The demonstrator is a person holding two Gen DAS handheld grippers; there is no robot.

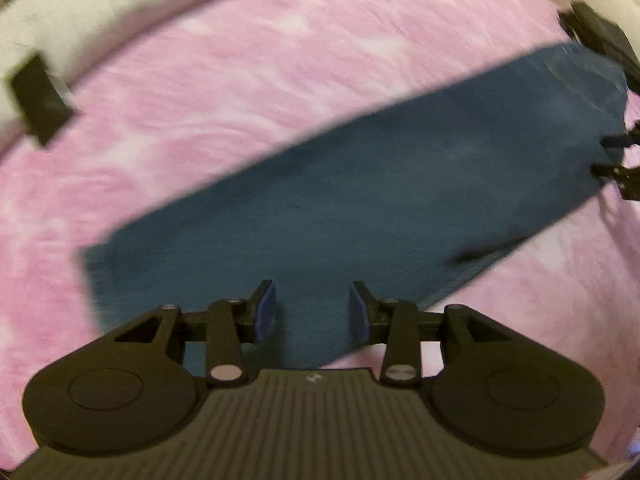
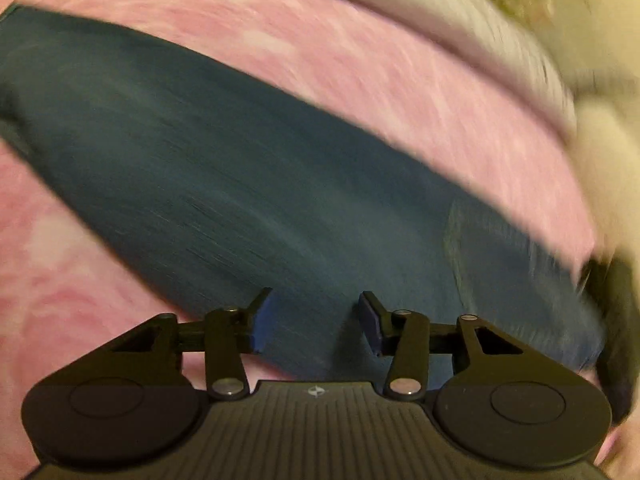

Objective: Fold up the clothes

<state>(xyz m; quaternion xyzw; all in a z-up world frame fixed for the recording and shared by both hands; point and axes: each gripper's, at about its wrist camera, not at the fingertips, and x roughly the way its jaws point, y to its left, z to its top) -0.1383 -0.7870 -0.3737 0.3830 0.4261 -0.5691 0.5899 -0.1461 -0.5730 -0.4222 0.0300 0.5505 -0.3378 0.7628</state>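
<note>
A dark blue garment, folded into a long narrow strip, lies flat on a pink fuzzy blanket. My left gripper is open and empty, just above the strip's near end. In the right wrist view the same garment runs from upper left to lower right. My right gripper is open and empty over the strip's other end. The right gripper's fingers also show at the far right of the left wrist view, at the strip's end. Both views are blurred by motion.
A white edge borders the pink blanket at the back. A black block sits on that edge at left, and another dark object at upper right. A dark object lies by the garment's right end.
</note>
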